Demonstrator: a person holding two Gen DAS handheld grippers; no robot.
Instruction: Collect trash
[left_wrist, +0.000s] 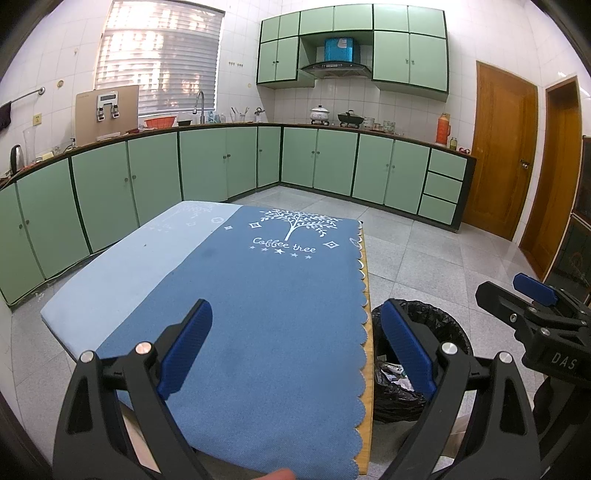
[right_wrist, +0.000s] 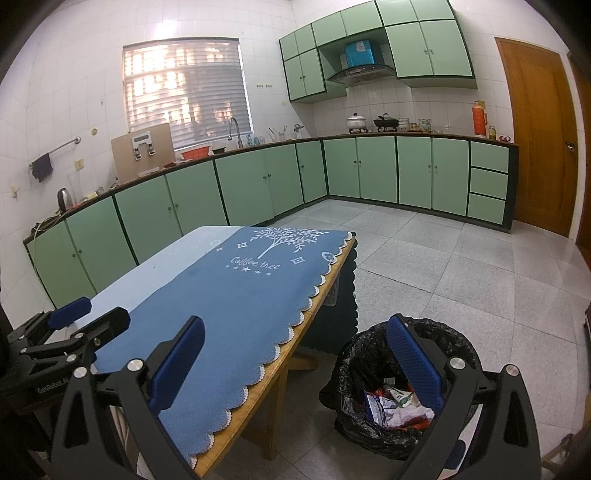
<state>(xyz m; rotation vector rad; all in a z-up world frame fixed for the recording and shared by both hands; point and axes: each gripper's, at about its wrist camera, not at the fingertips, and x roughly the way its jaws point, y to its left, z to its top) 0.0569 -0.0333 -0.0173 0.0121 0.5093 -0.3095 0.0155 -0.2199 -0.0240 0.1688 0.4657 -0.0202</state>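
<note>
My left gripper and right gripper both hang spread wide and empty, left over the blue tablecloth, right straddling the table's wooden edge beside the bin. The trash, crumpled wrappers and paper, already sits inside the black-bagged bin on the floor just right of the table; right gripper is nearer it, and I see no litter left on the cloth. Cloth reads "Coffee tree"; gripper bodies read "GenRobot.AI" (partly cut) and "DAS".
</note>
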